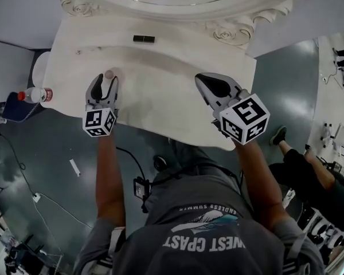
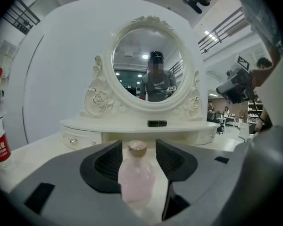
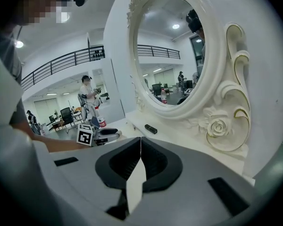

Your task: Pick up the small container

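Observation:
The small container, a pale pink bottle with a brownish cap, stands upright on the white dressing table. It sits between the two jaws of my left gripper, which stand wide and do not press on it. From the head view its cap shows at the tips of the left gripper, near the table's left side. My right gripper hovers over the table's right part, its jaws meeting with nothing between them.
A clear water bottle with a red cap stands at the table's left edge. A small black object lies on the raised shelf below the oval mirror. Cables run on the floor, and a person sits at right.

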Available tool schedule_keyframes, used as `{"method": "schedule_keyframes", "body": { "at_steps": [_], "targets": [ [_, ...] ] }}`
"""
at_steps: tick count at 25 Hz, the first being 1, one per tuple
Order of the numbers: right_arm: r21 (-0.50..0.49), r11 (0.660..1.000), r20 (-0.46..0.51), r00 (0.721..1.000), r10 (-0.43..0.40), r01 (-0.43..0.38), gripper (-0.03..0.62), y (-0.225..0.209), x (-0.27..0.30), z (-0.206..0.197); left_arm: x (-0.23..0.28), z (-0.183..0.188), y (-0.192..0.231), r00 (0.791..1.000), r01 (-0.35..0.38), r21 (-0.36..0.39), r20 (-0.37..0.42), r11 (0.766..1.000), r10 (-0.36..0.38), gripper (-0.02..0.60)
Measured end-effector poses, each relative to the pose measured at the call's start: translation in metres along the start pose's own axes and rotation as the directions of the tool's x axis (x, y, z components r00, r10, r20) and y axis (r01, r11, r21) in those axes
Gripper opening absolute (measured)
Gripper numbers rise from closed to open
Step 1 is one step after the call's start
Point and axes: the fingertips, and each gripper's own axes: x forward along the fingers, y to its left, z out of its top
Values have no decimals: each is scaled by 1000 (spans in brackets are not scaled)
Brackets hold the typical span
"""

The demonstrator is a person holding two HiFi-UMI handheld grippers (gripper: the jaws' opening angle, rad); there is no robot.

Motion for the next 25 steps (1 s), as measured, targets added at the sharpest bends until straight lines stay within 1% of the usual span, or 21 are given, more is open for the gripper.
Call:
{"method": "schedule_keyframes", "body": {
  "at_steps": [2,6,8,10,12,13,14,15,17,20,25],
  "targets": [
    [3,1000,-3,1000,0,0,26,-2,2,-2,8,-2,-1,1000,-3,20,-3,1000,3,239],
    [9,1000,-7,1000,-2,2,26,-3,2,-5,21,-6,-4,1000,-5,39,-10,999,5,239],
    [11,1000,-10,1000,-5,5,26,-4,2,-7,26,-10,-2,999,-27,42,-18,999,28,238],
    [12,1000,-12,1000,-10,10,26,-5,0,-9,29,-14,4,997,-67,48,-34,997,69,236],
    [14,1000,-13,1000,-17,17,26,-7,-2,-10,33,-17,9,993,-103,58,-50,993,106,203],
    [15,1000,-13,1000,-20,20,26,-7,-3,-11,34,-17,10,992,-110,60,-52,992,113,199],
    [17,1000,-13,1000,-22,22,26,-7,-4,-11,35,-17,10,992,-111,63,-51,992,114,188],
    [17,1000,-12,1000,-23,23,26,-6,-5,-11,36,-17,9,992,-110,65,-52,992,113,160],
    [18,1000,-11,1000,-22,23,26,-4,-7,-11,35,-17,7,992,-104,63,-62,993,108,150],
    [16,1000,-5,1000,-21,21,26,0,-10,-10,30,-16,4,992,-88,90,-82,992,95,146],
    [16,1000,10,1000,-18,18,26,9,-14,-6,7,-2,-1,996,-58,144,-64,988,68,144]
  ]
}}
